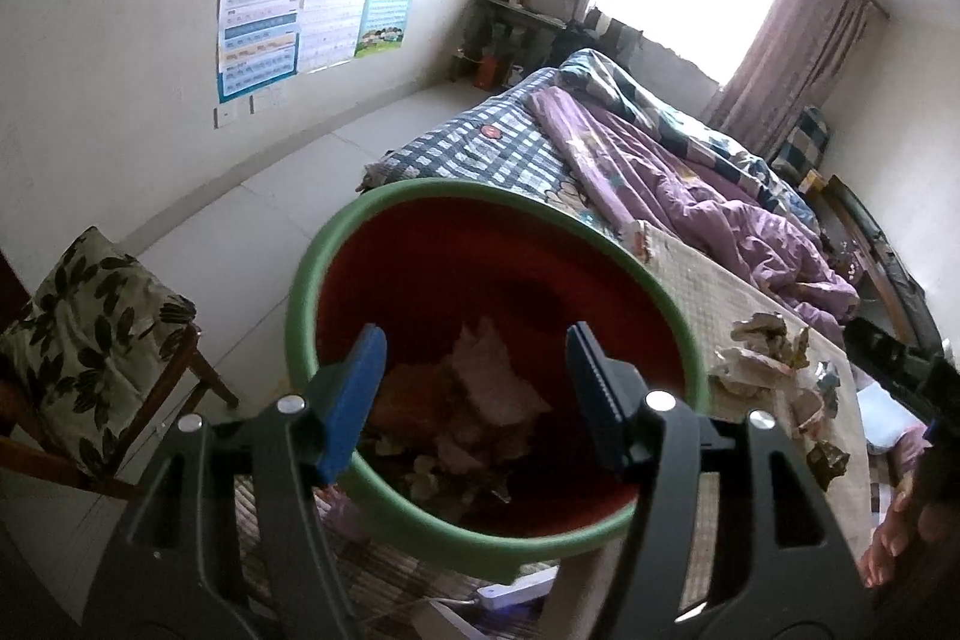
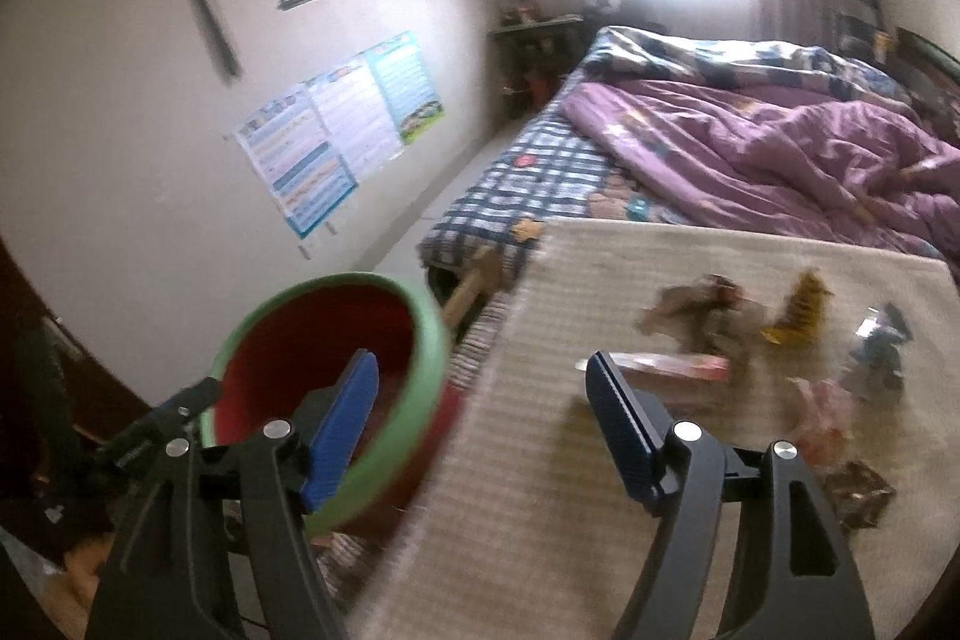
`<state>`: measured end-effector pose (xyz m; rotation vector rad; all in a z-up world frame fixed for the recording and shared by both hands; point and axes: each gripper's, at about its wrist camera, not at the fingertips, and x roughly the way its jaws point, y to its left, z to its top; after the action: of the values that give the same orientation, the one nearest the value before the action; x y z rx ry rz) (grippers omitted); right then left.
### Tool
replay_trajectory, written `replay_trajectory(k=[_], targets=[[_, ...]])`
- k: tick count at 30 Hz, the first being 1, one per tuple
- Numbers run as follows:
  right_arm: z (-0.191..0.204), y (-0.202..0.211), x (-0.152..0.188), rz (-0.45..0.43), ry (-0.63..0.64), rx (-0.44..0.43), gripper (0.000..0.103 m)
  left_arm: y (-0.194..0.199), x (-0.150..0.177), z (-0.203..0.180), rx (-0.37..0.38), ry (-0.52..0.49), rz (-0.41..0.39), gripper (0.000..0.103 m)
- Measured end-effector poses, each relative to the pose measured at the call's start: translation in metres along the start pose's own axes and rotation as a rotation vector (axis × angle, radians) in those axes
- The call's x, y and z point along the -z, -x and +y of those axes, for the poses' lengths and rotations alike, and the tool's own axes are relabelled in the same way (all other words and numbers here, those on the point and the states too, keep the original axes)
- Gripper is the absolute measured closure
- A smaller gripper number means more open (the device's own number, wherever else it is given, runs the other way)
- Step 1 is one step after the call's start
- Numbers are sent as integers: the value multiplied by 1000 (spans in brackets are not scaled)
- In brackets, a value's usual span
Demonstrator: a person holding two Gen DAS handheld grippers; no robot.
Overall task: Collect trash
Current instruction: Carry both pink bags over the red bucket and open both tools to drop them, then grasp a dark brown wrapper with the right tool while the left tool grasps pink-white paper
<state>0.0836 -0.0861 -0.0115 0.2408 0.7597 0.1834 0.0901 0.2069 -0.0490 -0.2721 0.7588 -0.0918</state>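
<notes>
My left tongs (image 1: 474, 370) hang wide open and empty right over the green-rimmed red bin (image 1: 384, 214), looking down on crumpled paper scraps (image 1: 480, 388) piled inside it. My right tongs (image 2: 480, 394) are spread wide too, gripping nothing, straddling the edge between bin (image 2: 432, 334) and bench (image 2: 540, 490). More trash sits on the bench mat: blurred wrappers (image 2: 708, 316), a yellow scrap (image 2: 804, 310). The bed (image 1: 516, 148) lies just beyond.

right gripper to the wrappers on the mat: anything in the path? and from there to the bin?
Nothing visible. The right gripper is open and empty, wrappers lie loose on the mat ahead. The bin stands open-topped beside the mat's left edge.
</notes>
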Motion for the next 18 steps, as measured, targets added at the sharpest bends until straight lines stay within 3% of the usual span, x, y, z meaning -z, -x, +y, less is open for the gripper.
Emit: replay_trajectory(k=[11,18], targets=[[-120,52,33,7,-133,227,32,0,8,-54,43,-58,-6,43],[-198,77,56,54,-240,300,32,0,25,-108,68,-111,12,43]])
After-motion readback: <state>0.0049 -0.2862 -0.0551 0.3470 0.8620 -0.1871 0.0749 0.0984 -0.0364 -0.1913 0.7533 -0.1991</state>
